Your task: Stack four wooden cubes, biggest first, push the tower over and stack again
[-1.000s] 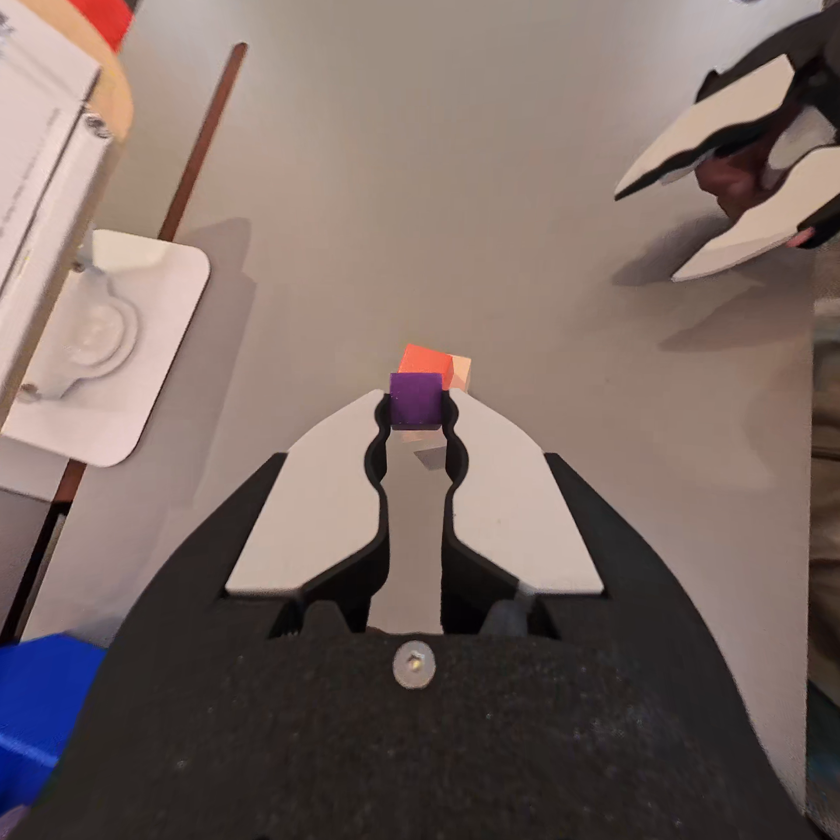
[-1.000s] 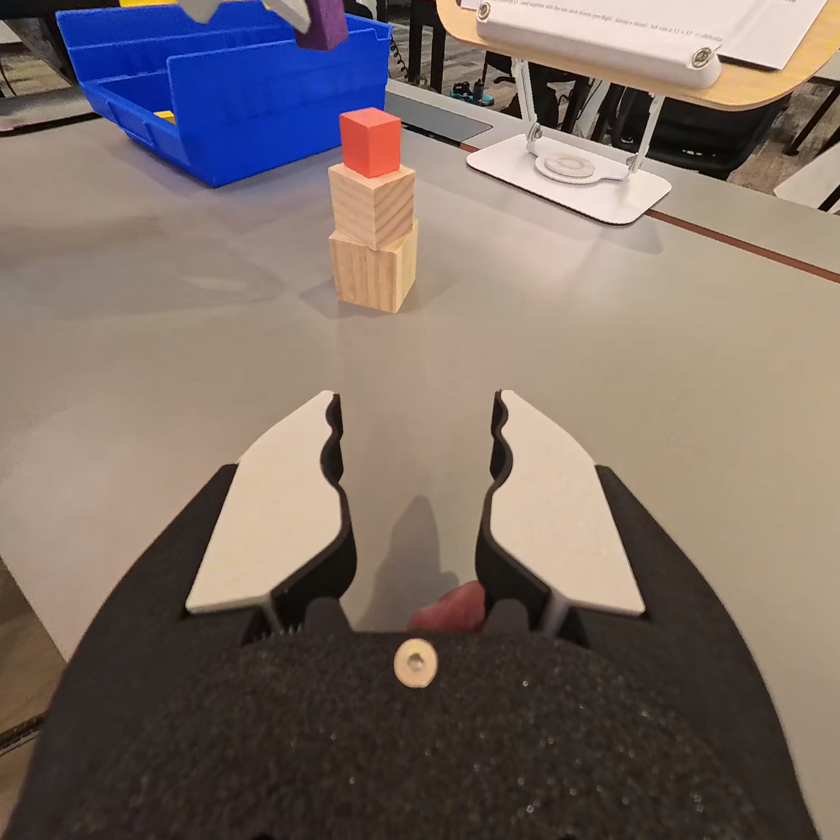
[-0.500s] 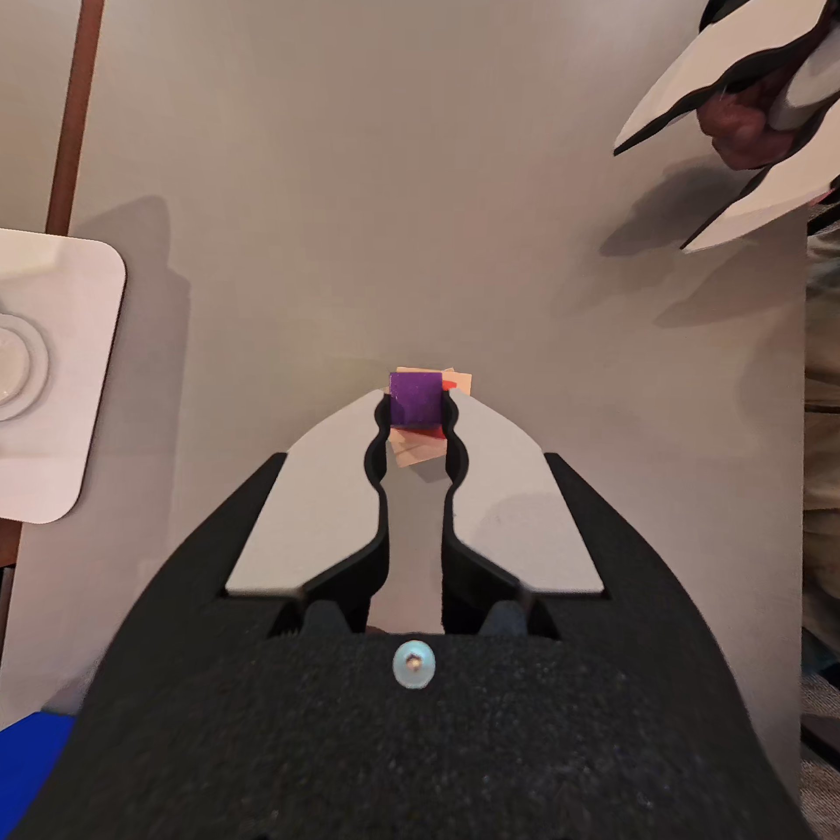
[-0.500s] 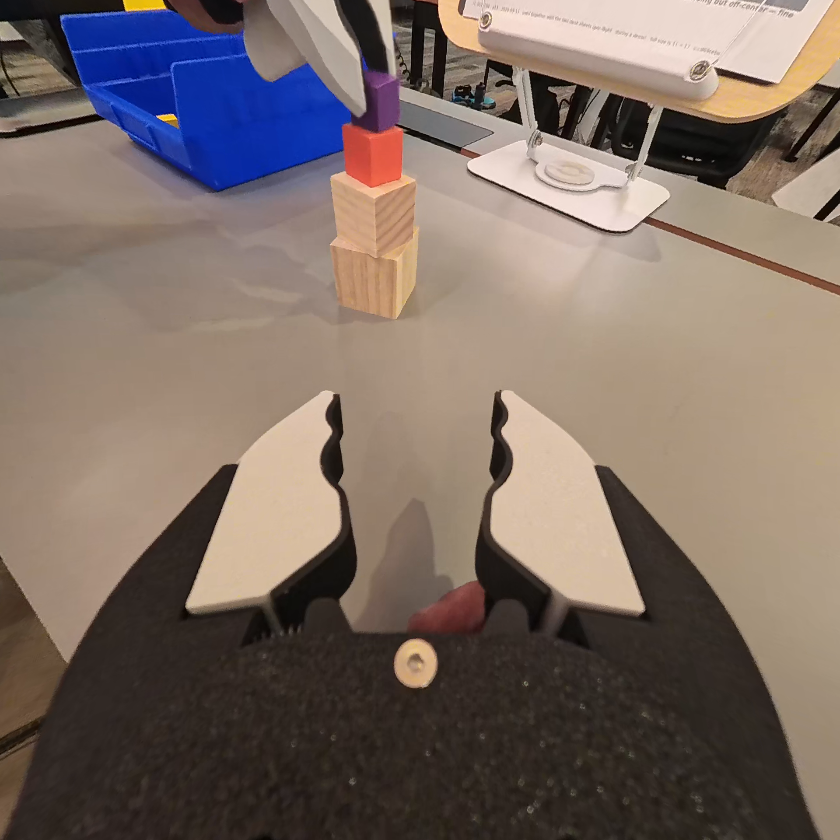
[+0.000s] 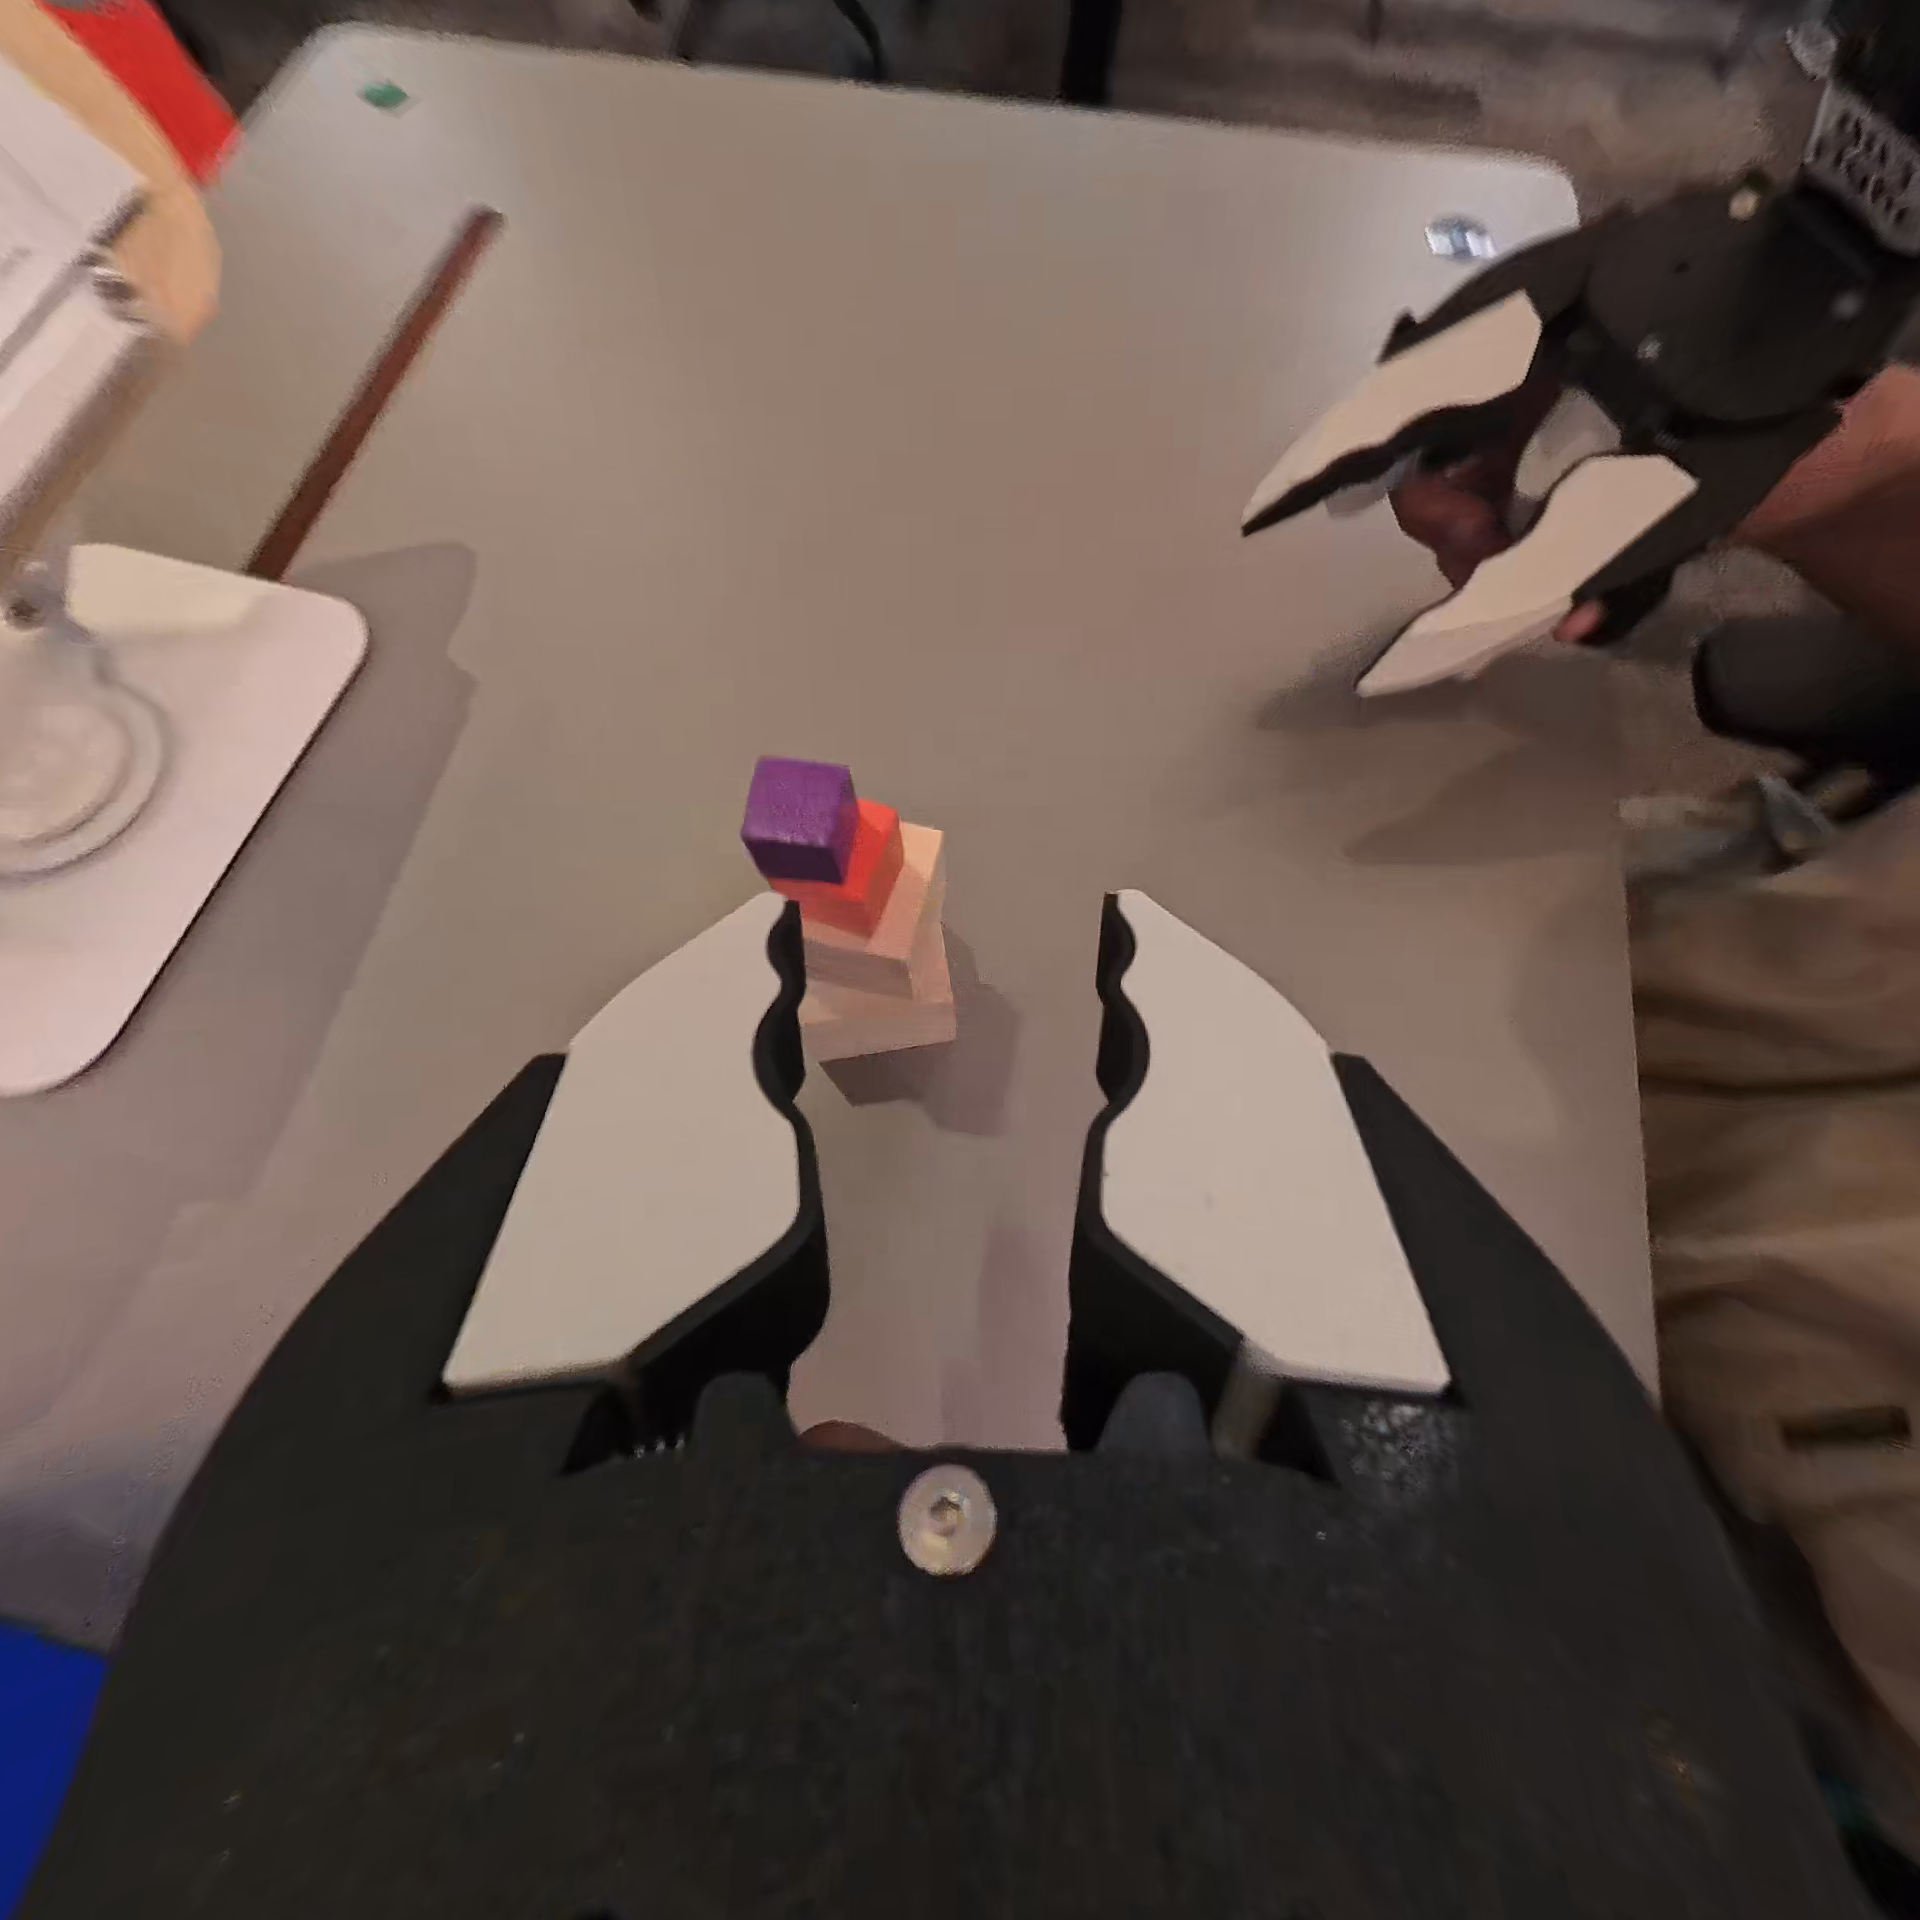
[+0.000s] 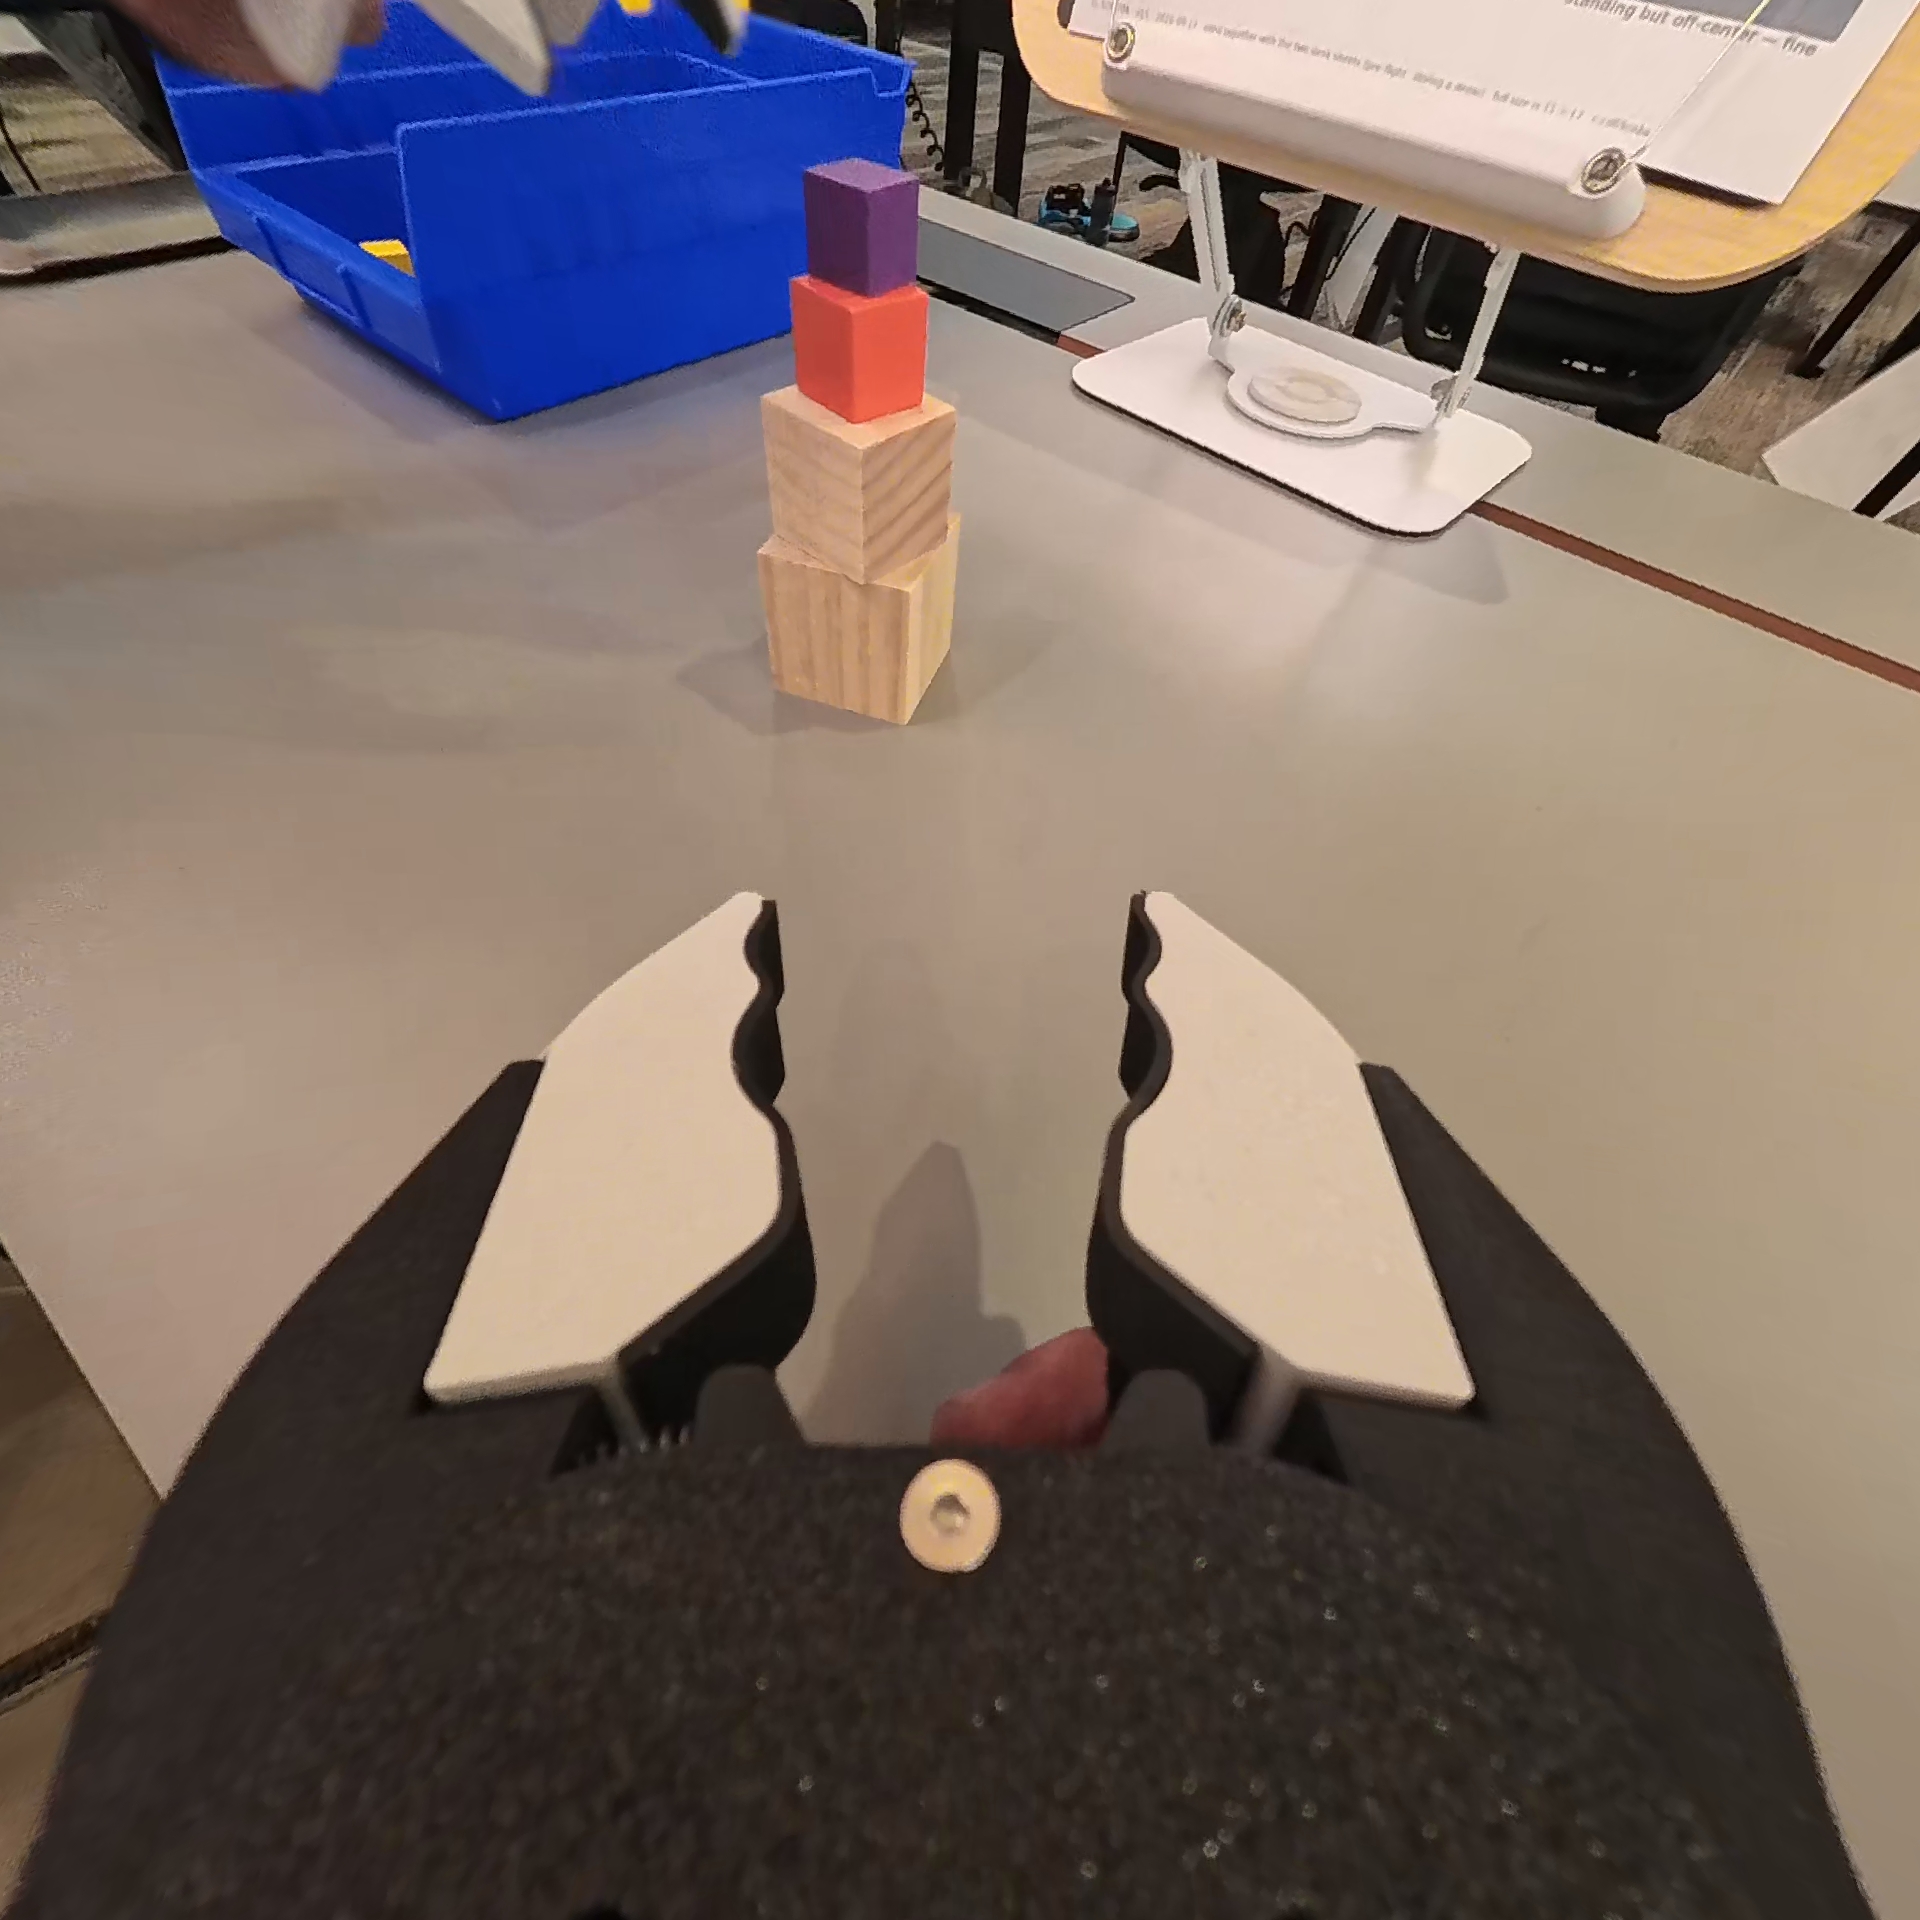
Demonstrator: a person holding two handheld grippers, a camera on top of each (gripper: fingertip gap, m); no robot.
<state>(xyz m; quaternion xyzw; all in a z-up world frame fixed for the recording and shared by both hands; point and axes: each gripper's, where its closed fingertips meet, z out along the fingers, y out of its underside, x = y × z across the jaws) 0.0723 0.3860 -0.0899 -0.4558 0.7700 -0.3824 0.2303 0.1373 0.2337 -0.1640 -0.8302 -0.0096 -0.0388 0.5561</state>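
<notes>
We saw the tower standing on the grey counter (image 6: pixel 416 810), four cubes high. At the bottom sat the largest cube (image 6: pixel 857 634), bare pale wood with clear grain lines, and on it a slightly smaller cube (image 6: pixel 860 483) of the same raw wood, turned a little so its corners overhung. Above that rested the orange-red cube (image 6: pixel 858 346), smoothly painted, and on top the smallest, the purple cube (image 6: pixel 860 227), matte and sharp-edged. Nothing touched any of them.

The left gripper (image 5: pixel 943 914) hung above and on the near side of the tower, its jaws spread wide and empty; in its own view the stack showed just past the left fingertip, apart from it. Its fingers (image 5: pixel 665 1143) were flat white plates on black, rough-grained bodies with wavy inner edges. The right gripper (image 6: pixel 951 914) was held low over the counter, well apart from the tower, its jaws likewise wide and holding nothing.

Behind the tower to the left stood a blue plastic bin (image 6: pixel 582 229) with dividers, and to the right a white stand (image 6: pixel 1340 426) with a rounded flat base carrying a wooden board.
</notes>
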